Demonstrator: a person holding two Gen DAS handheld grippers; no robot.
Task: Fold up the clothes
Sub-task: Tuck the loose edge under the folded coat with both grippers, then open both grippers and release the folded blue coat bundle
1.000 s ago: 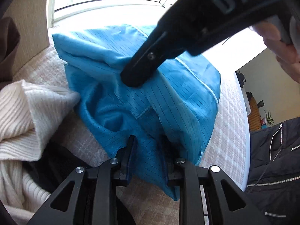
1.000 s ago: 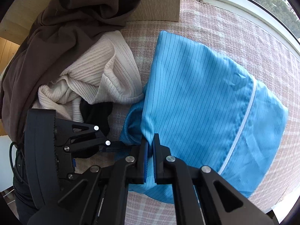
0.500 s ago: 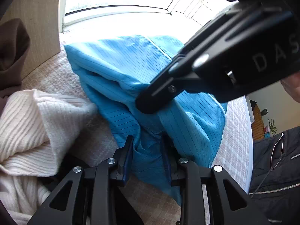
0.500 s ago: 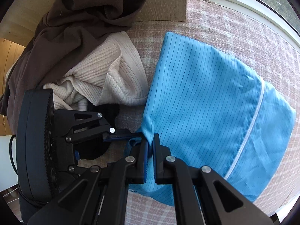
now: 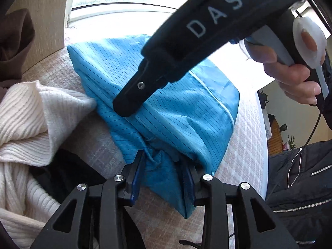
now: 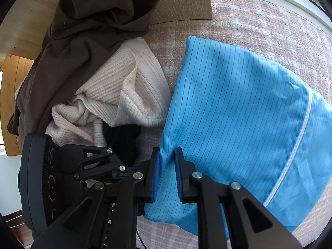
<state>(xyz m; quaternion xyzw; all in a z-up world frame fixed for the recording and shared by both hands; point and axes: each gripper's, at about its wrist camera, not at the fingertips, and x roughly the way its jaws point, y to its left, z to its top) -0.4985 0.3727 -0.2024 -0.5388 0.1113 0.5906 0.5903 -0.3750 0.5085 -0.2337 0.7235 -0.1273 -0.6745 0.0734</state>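
Blue garment [image 6: 238, 108]: brown garment [image 6: 83, 31] only in right view, hand [image 5: 290, 76] in left.

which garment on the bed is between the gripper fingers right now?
The blue pinstriped garment, the only one lying flat. Both the right gripper and left gripper straddle its near edge. The cream ribbed knit and brown garment lie crumpled aside.

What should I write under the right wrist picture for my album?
Right tongs letting go of a folded blue shirt beside a cream sweater.
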